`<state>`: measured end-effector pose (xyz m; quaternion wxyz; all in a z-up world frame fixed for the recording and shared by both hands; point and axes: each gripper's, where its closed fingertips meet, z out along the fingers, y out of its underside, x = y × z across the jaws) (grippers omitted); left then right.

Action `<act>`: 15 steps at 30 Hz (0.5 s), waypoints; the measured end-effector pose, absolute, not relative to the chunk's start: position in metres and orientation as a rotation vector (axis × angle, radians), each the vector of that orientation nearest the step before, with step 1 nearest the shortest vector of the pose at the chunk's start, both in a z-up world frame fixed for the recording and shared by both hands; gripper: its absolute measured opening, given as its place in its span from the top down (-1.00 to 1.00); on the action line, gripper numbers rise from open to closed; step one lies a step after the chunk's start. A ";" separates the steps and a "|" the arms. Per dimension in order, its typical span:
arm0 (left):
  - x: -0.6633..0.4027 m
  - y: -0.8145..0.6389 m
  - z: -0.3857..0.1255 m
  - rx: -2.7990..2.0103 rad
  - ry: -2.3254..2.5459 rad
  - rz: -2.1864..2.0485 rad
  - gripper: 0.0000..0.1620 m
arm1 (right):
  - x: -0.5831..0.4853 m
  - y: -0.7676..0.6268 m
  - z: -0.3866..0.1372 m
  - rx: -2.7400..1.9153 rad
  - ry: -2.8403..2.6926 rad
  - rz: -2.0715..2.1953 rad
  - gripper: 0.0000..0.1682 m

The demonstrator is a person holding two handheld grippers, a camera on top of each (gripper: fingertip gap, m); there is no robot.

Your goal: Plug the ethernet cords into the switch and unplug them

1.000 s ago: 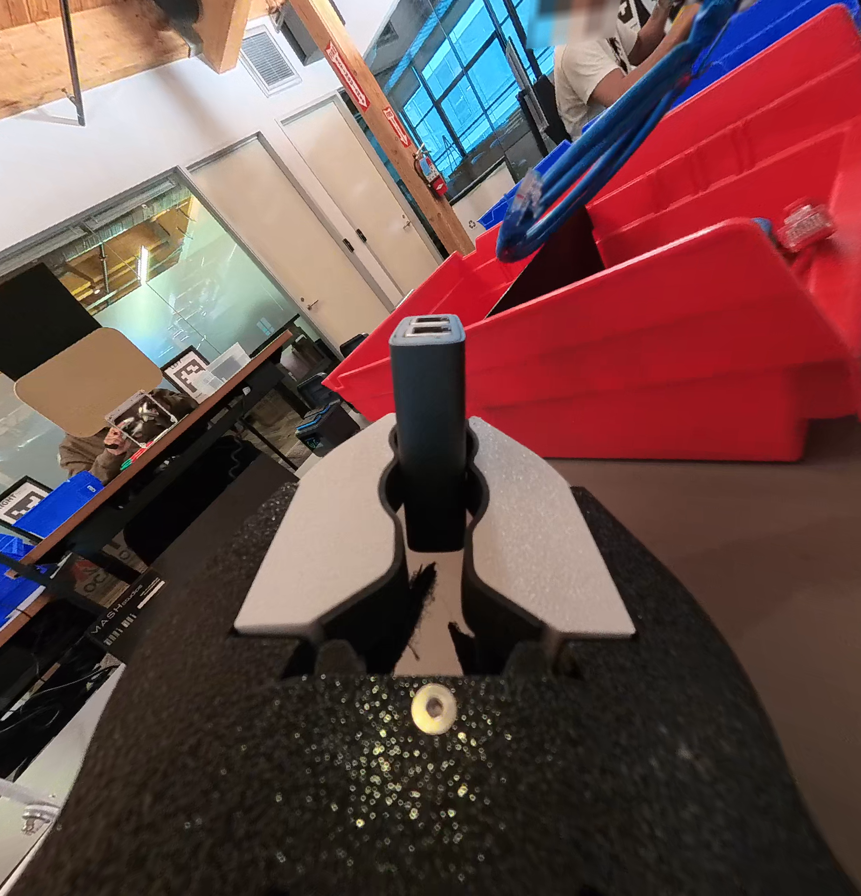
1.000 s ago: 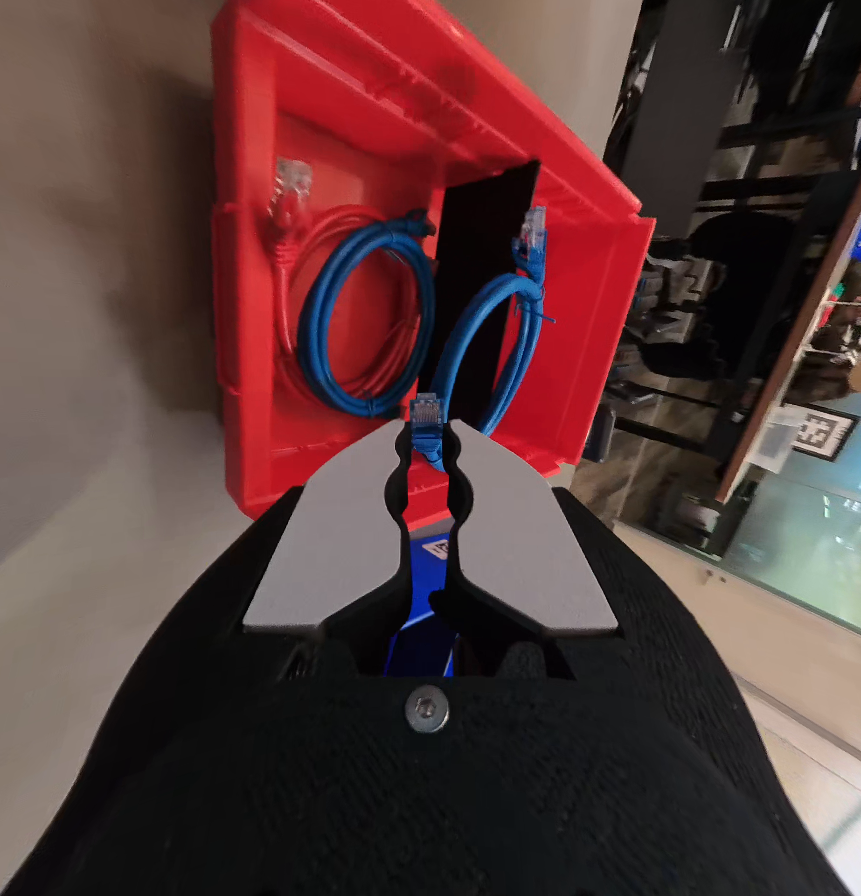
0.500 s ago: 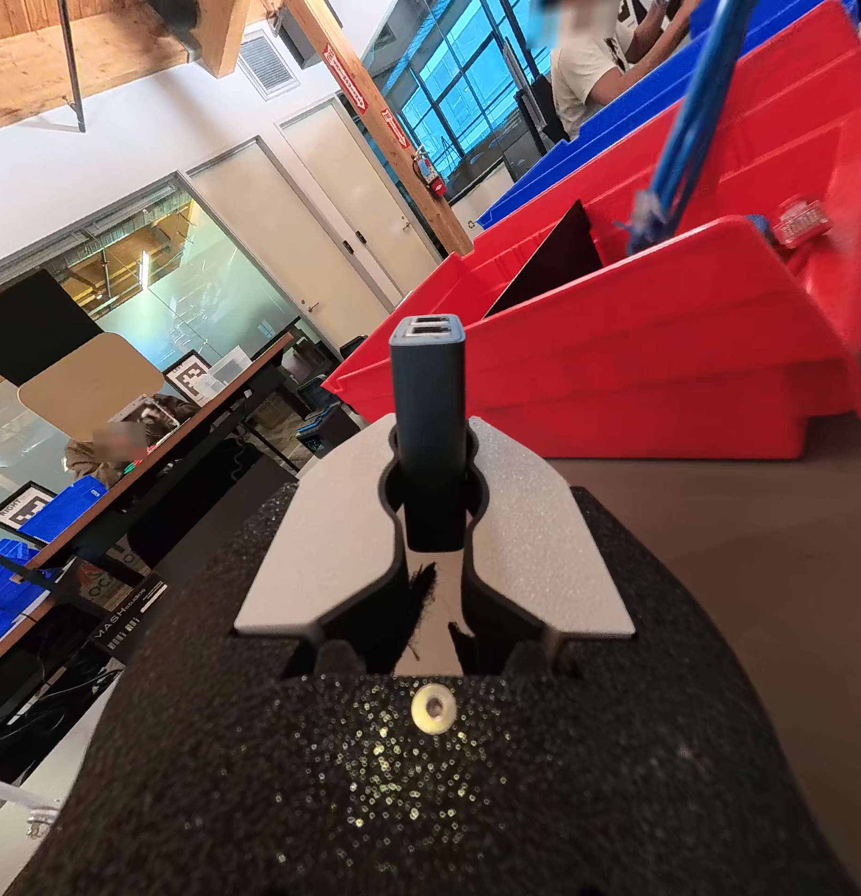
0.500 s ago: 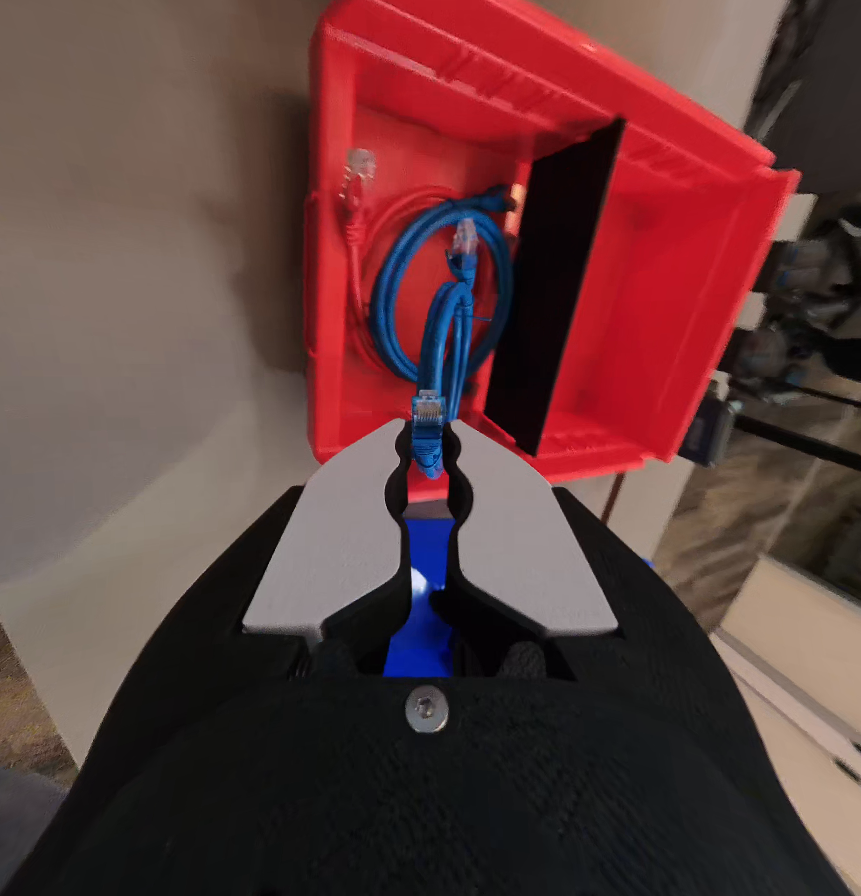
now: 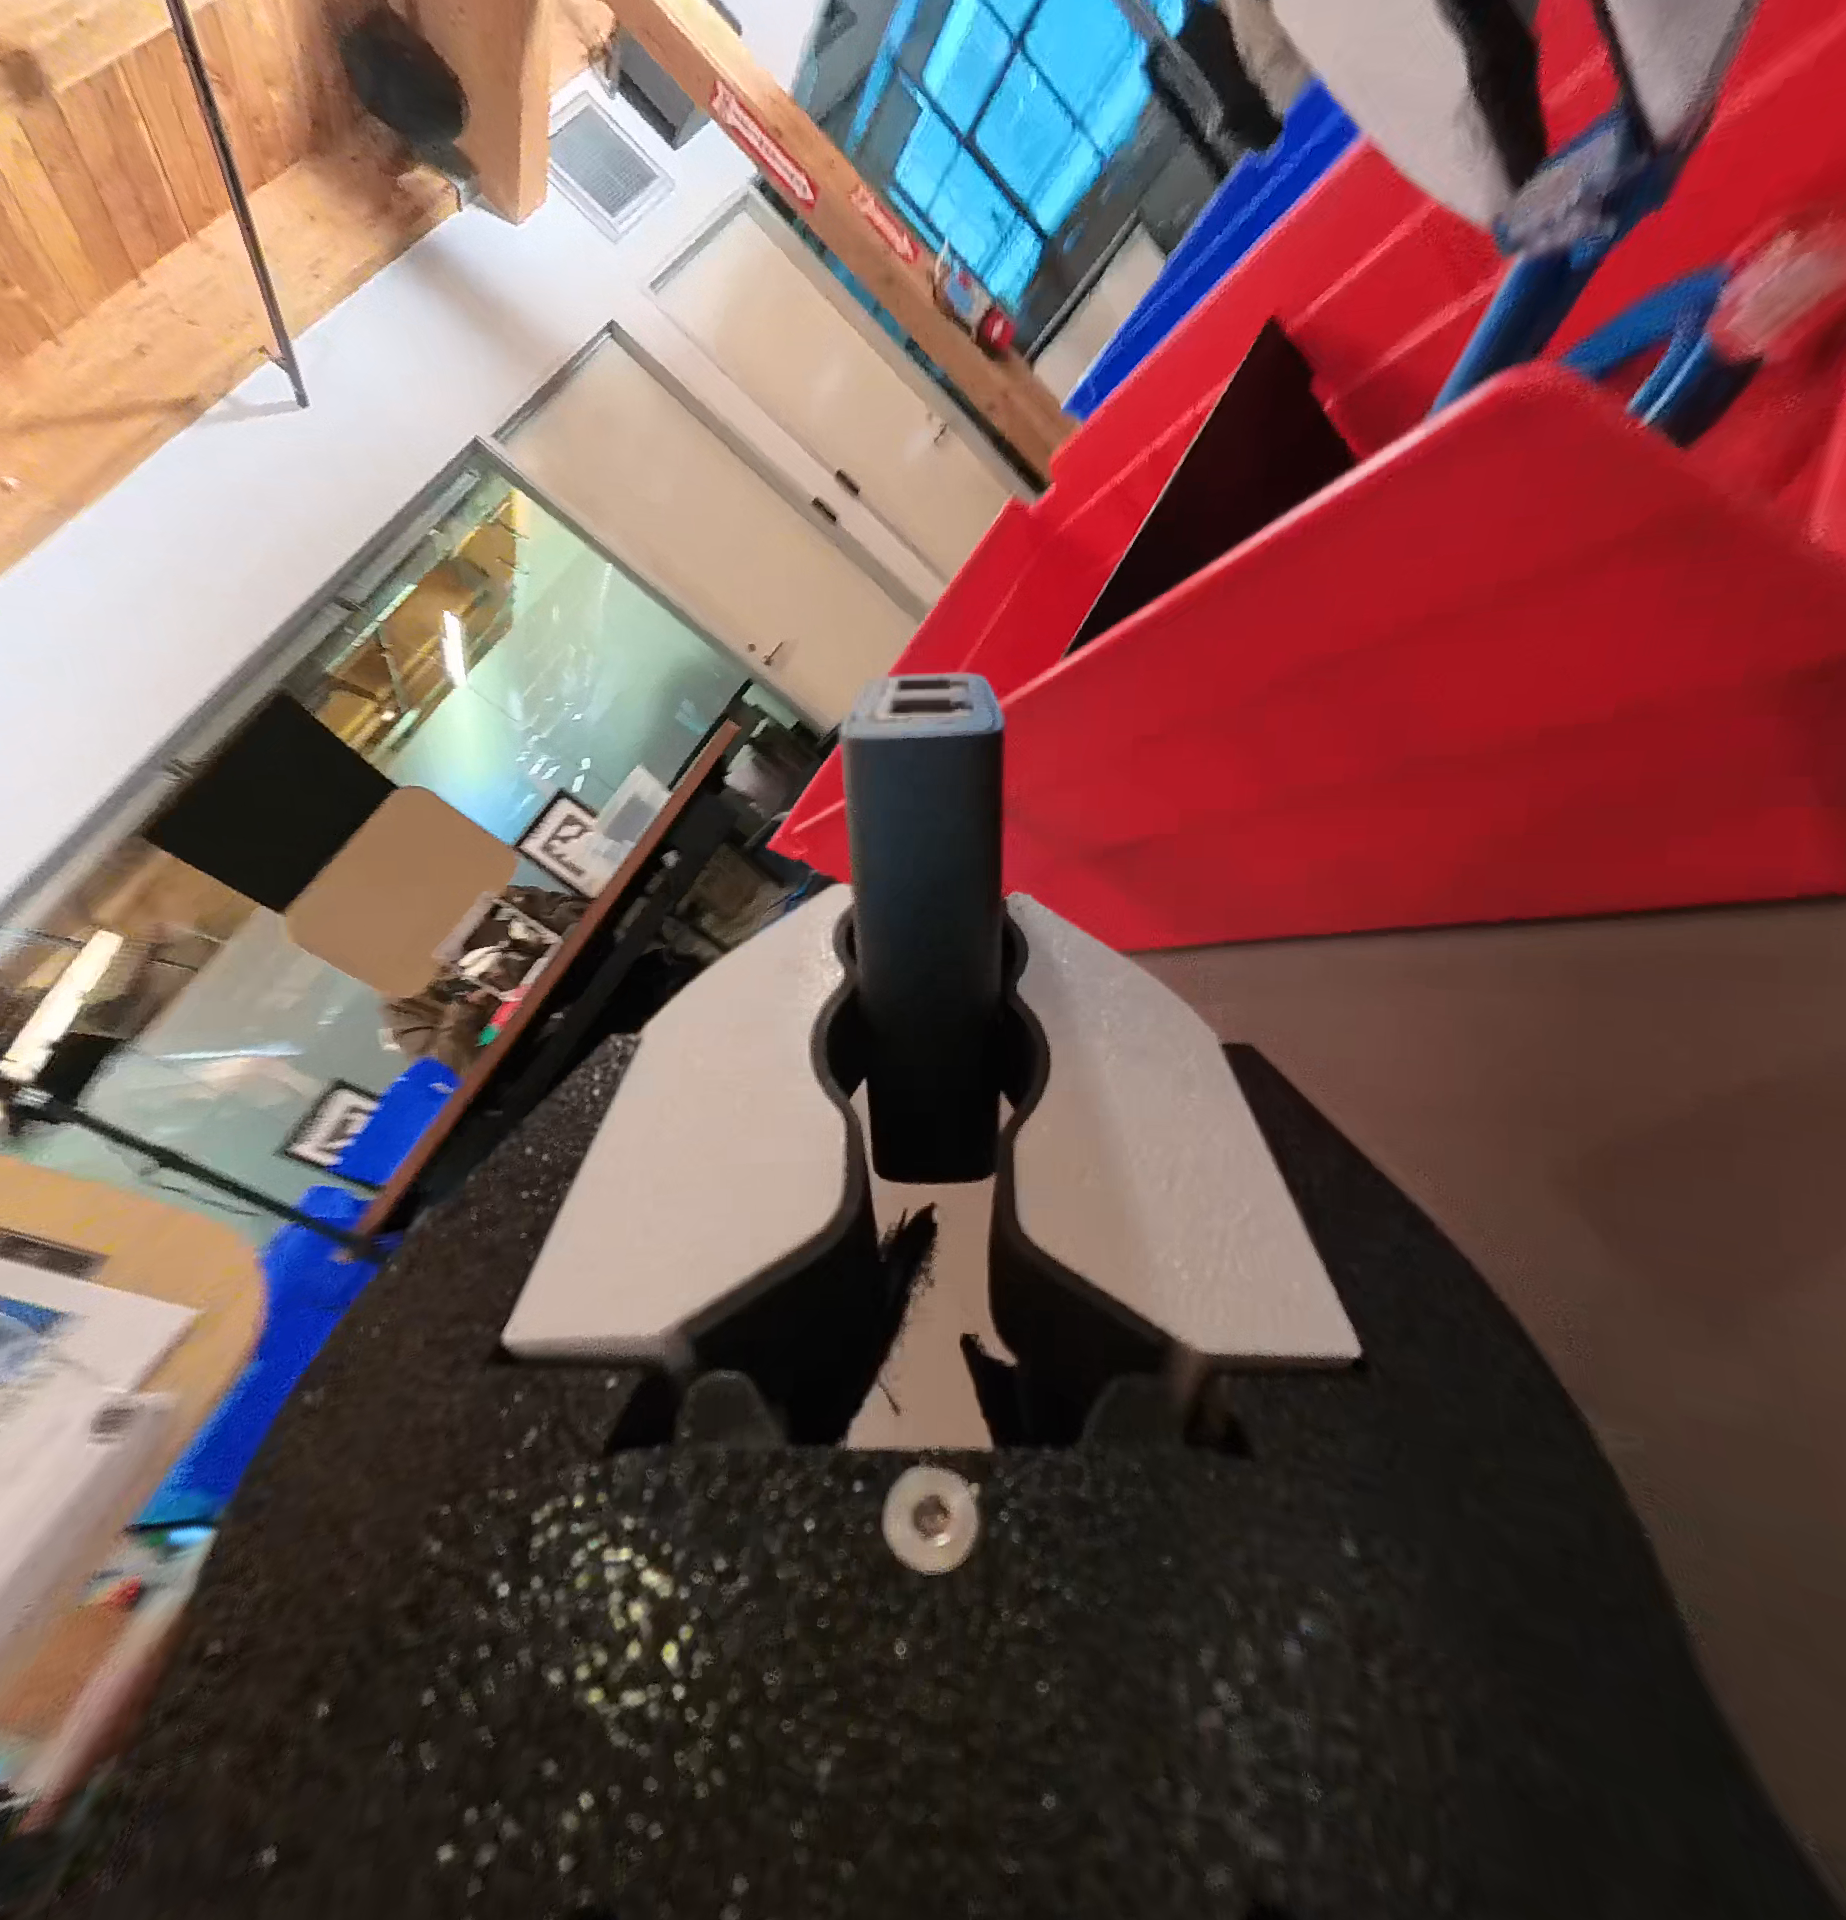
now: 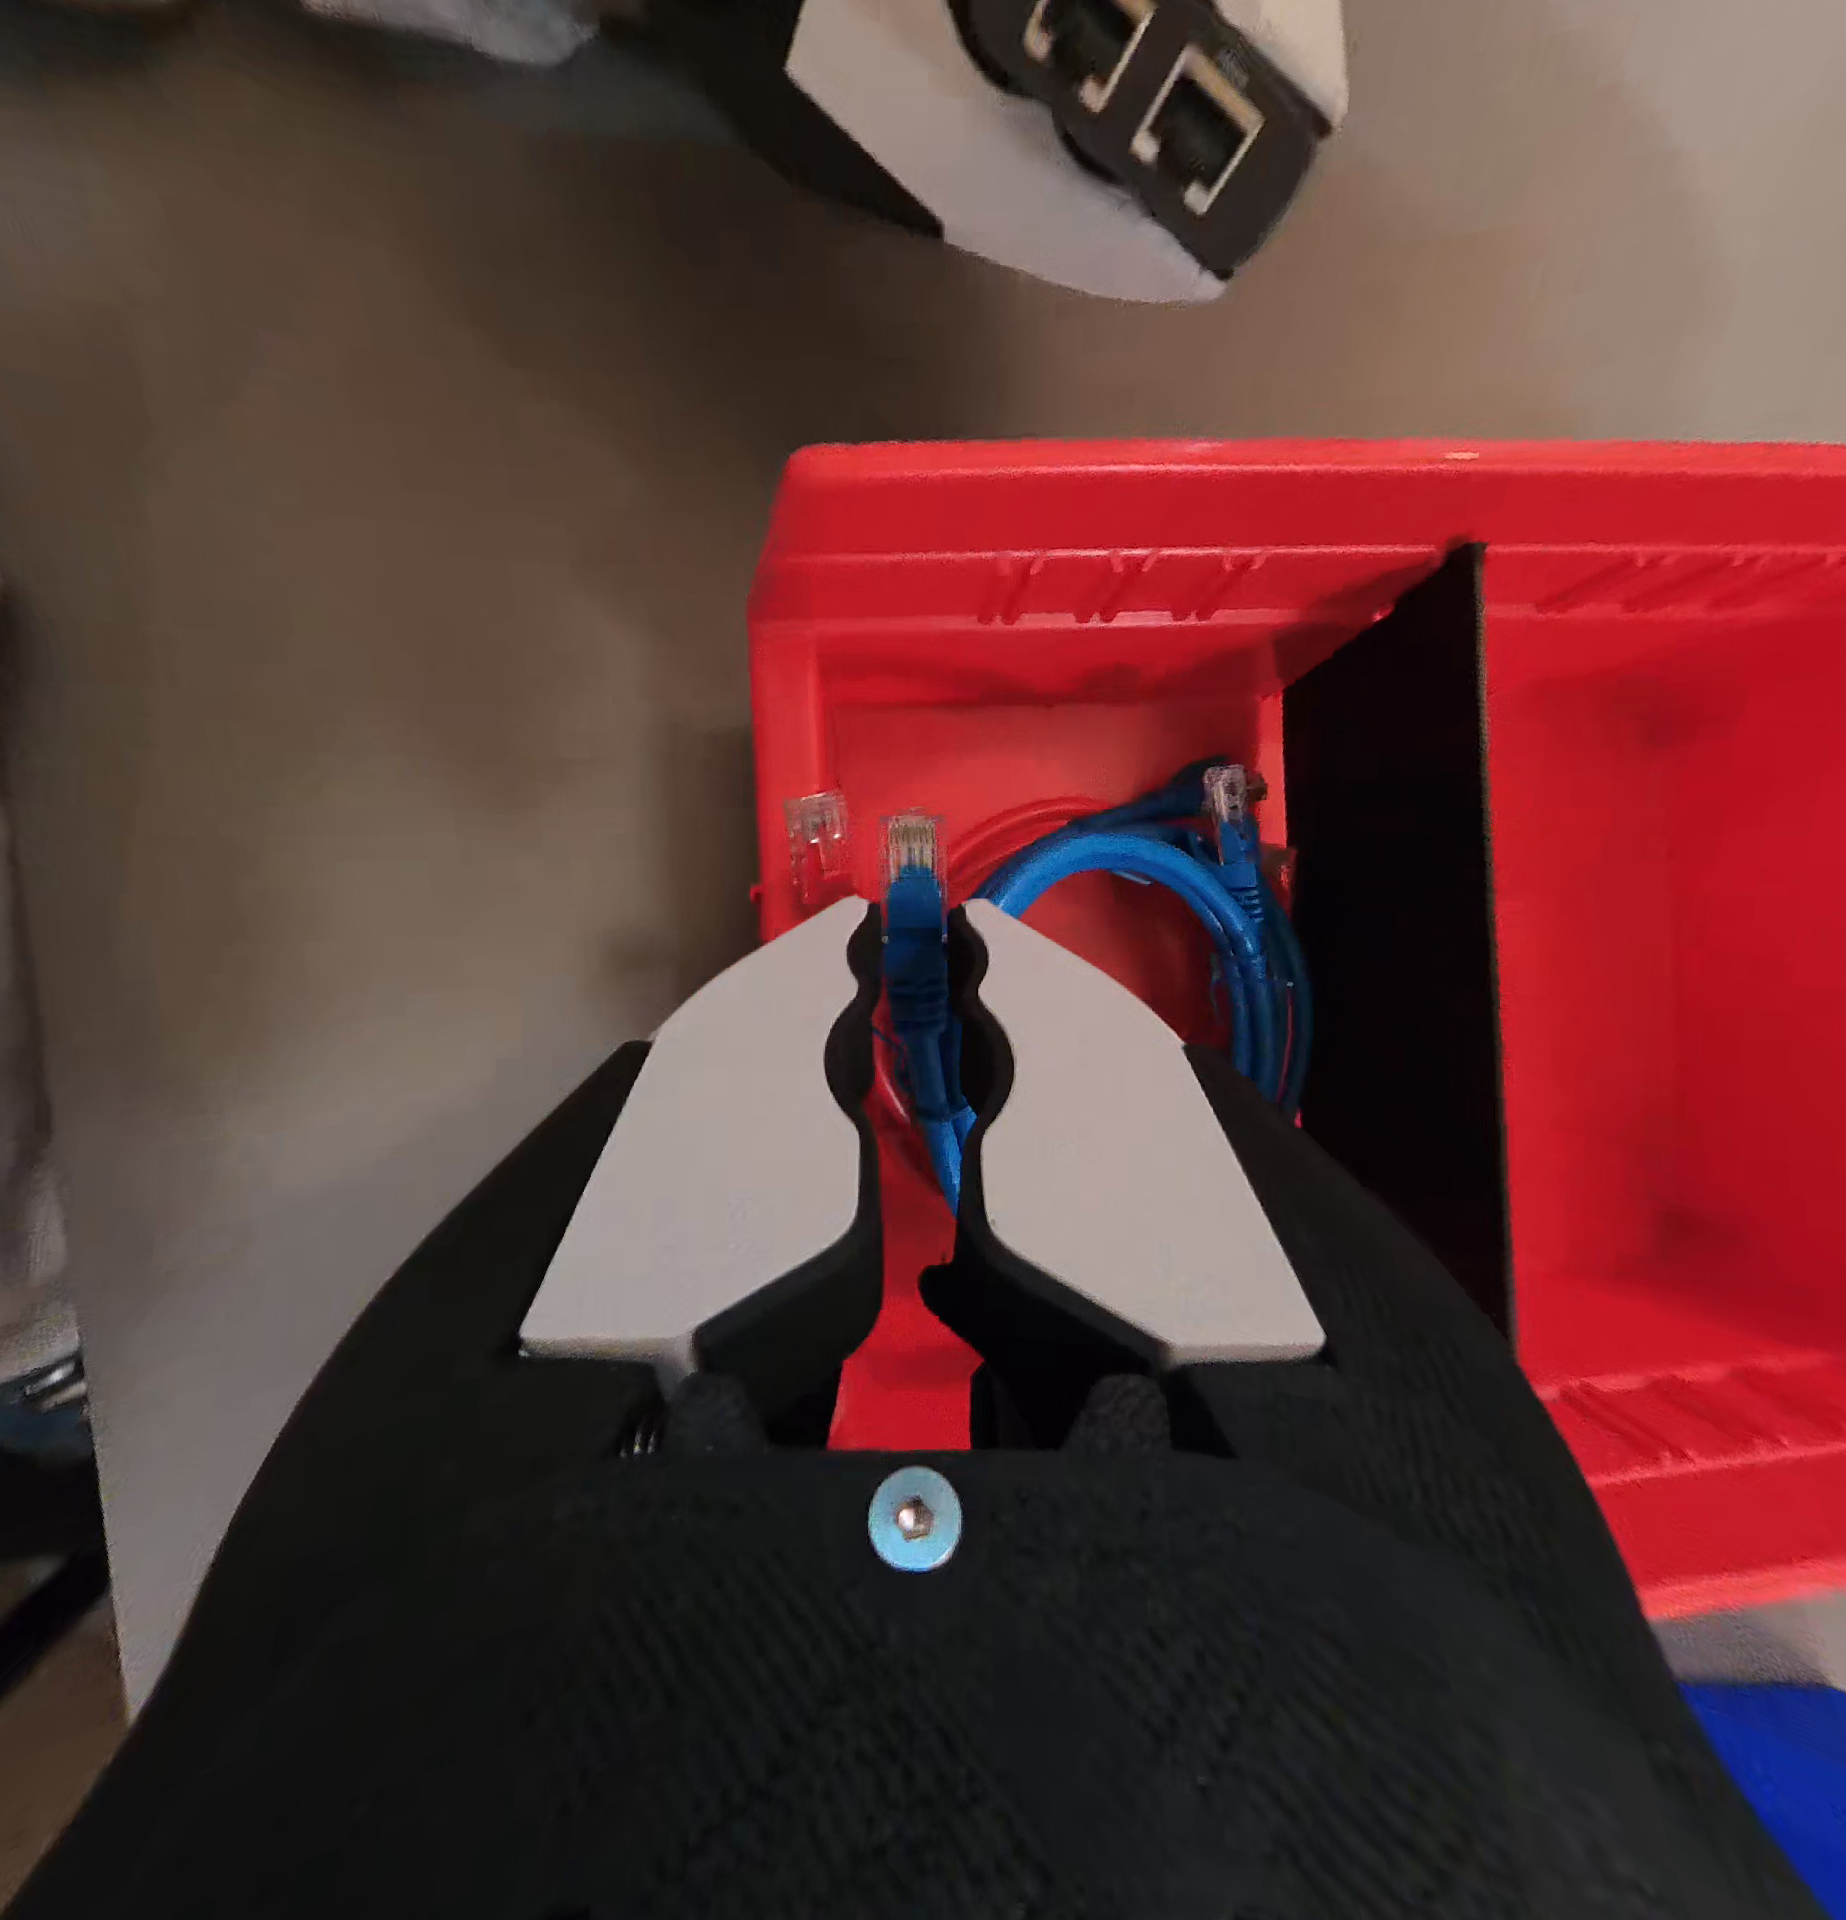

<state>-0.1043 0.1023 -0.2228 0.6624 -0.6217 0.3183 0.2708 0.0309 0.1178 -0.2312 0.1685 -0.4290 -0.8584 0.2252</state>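
Note:
My left gripper (image 5: 927,925) is shut on a dark block-shaped adapter (image 5: 924,883) with two sockets at its end, held upright beside the red bin (image 5: 1470,727). It also shows at the top of the right wrist view (image 6: 1189,135), sockets facing me. My right gripper (image 6: 917,914) is shut on the plug end of a blue network cable (image 6: 914,935); the clear plug sticks out past the fingertips. The cable's coil (image 6: 1199,914) hangs into the bin's left compartment (image 6: 1002,748). The right gripper shows blurred at the top right of the left wrist view (image 5: 1584,135).
A black divider (image 6: 1397,935) splits the red bin; a red cable with a clear plug (image 6: 815,831) lies in the left compartment. The bin stands on a brown table (image 5: 1521,1143). Blue bins (image 5: 1262,208) stand behind. Desks and glass walls lie to the left.
My right gripper has swung the blue cable down and over toward the bin's left edge, nearer the left gripper. The left gripper has tilted a little, still holding the adapter.

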 end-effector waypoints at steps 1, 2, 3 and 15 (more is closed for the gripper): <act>-0.106 0.103 -0.220 -1.407 0.749 0.675 0.74 | 0.029 0.119 -0.230 -1.231 -2.414 0.655 0.88; -0.107 0.102 -0.215 -1.393 0.766 0.737 0.74 | 0.026 0.120 -0.228 -1.227 -2.380 0.659 0.88; -0.107 0.101 -0.210 -1.379 0.785 0.788 0.74 | 0.024 0.123 -0.225 -1.227 -2.343 0.657 0.88; -0.081 0.100 -0.192 -1.267 1.035 1.237 0.74 | 0.001 0.115 -0.198 -1.437 -2.008 0.758 0.88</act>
